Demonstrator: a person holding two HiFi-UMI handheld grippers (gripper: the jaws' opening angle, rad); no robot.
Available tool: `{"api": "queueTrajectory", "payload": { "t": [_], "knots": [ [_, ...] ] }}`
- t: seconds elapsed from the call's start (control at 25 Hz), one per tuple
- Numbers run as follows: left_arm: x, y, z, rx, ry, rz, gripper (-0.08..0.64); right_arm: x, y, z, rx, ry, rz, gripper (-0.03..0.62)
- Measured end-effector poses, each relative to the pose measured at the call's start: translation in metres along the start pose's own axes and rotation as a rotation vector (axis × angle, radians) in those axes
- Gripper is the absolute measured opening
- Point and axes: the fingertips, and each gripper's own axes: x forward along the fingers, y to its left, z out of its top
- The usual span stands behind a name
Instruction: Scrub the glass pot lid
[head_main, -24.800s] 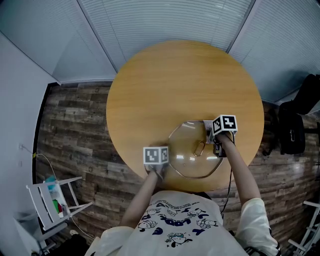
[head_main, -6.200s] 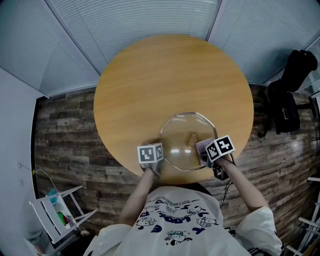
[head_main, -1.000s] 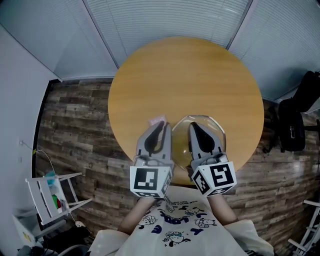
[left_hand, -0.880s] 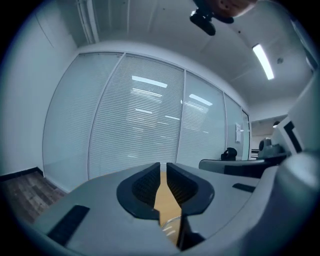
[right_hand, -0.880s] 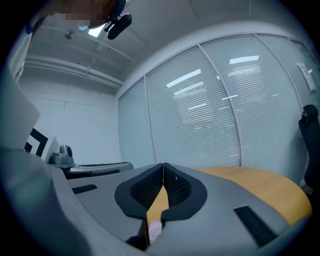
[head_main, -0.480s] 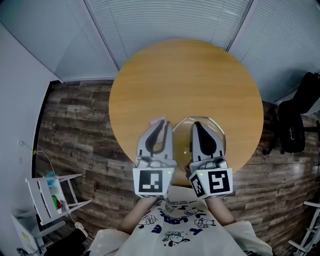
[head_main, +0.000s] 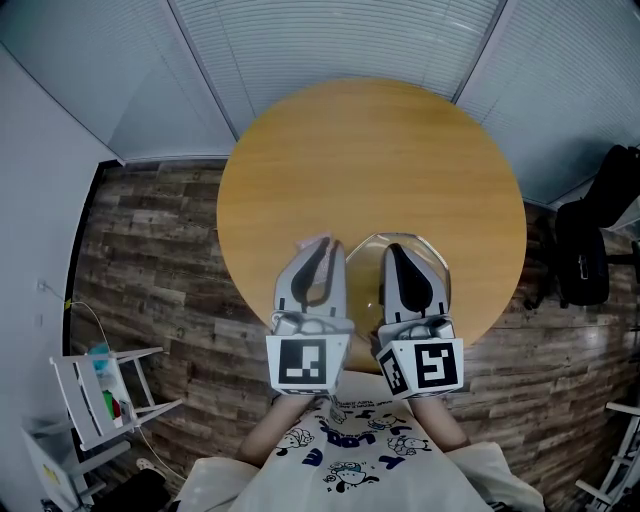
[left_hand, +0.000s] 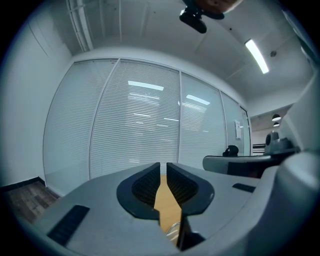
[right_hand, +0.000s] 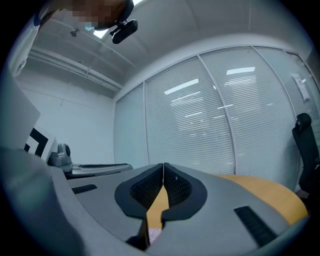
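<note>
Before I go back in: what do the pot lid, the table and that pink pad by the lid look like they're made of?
Pot lid: clear glass, glossy; the tabletop shows through it.
Table: wood or a wood-look laminate with a smooth satin finish; warm tan with faint grain lines.
Pink pad: probably a soft sponge or cloth, but it is mostly hidden and too small to tell.

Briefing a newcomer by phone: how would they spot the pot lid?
Find the round wooden table. Near its front edge, partly behind the right gripper, lies the glass pot lid: the only clear, shiny disc, unlike the small pinkish pad to its left.
</note>
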Motion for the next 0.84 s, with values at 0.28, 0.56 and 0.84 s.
{"api": "queueTrajectory", "payload": {
  "t": [0.28, 0.56, 0.84],
  "knots": [
    [0.0007, 0.0014, -0.0003, 0.004, 0.003, -0.006, 0.048, 0.0022, 0.0027, -0.0016, -0.016, 0.006, -0.004, 0.027],
    [0.0049, 0.0018, -0.0017, 0.004, 0.013, -0.005, 0.048, 0.0054, -0.0020, -0.0021, -0.025, 0.011, -0.011, 0.028],
    [0.0065, 0.0029, -0.0001, -0.011, 0.007, 0.000, 0.048, 0.0071, -0.0046, 0.0000, -0.028, 0.014, -0.016, 0.028]
  ]
}}
